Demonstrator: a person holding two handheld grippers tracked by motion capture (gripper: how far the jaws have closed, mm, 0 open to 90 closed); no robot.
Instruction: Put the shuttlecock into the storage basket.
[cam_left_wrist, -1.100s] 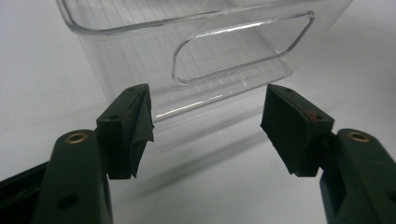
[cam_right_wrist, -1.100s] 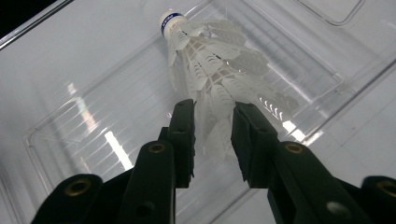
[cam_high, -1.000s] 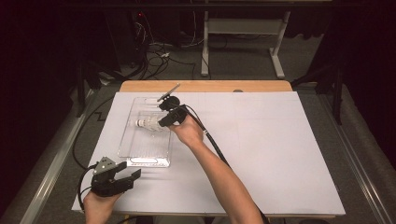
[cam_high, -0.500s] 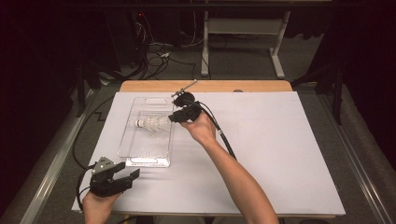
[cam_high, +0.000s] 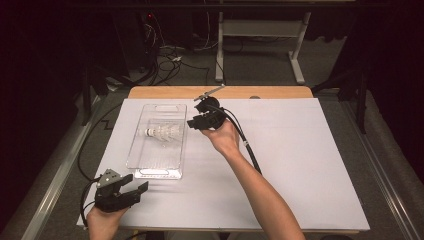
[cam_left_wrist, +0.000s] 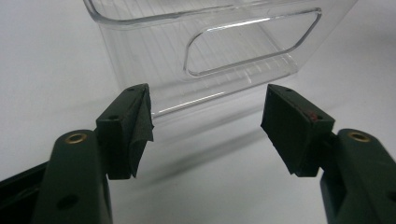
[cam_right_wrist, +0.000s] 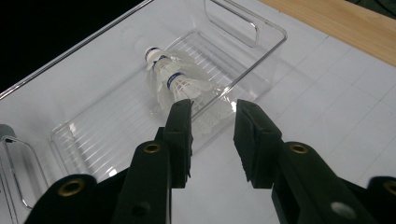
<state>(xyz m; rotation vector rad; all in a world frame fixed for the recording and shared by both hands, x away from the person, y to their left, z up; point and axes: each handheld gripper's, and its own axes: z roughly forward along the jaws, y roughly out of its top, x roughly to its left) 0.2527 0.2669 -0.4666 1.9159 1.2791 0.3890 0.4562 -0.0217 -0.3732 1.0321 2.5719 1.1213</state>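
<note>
Two white feather shuttlecocks (cam_high: 162, 133) (cam_right_wrist: 175, 81) with blue-banded cork heads lie in the far half of a clear plastic tray (cam_high: 157, 172) (cam_right_wrist: 261, 28). My right gripper (cam_high: 192, 122) (cam_right_wrist: 212, 109) hovers just right of the tray's far end and points back at it. It is open, its jaws have just widened a little, and nothing is between them. My left gripper (cam_high: 136, 182) (cam_left_wrist: 208, 107) rests low near the table's front left, open and empty. It faces the tray's near handle end (cam_left_wrist: 233, 46).
A white sheet (cam_high: 300, 150) covers the wooden table (cam_high: 280, 92), bare to the right of the arm. The right gripper's black cable (cam_high: 245, 140) trails along the forearm. Beyond the table's far edge are a dark floor, cables and a stand's legs.
My right gripper has drawn back from over the tray to its right side and risen slightly, leaving the shuttlecocks in the tray. The left gripper has stayed put.
</note>
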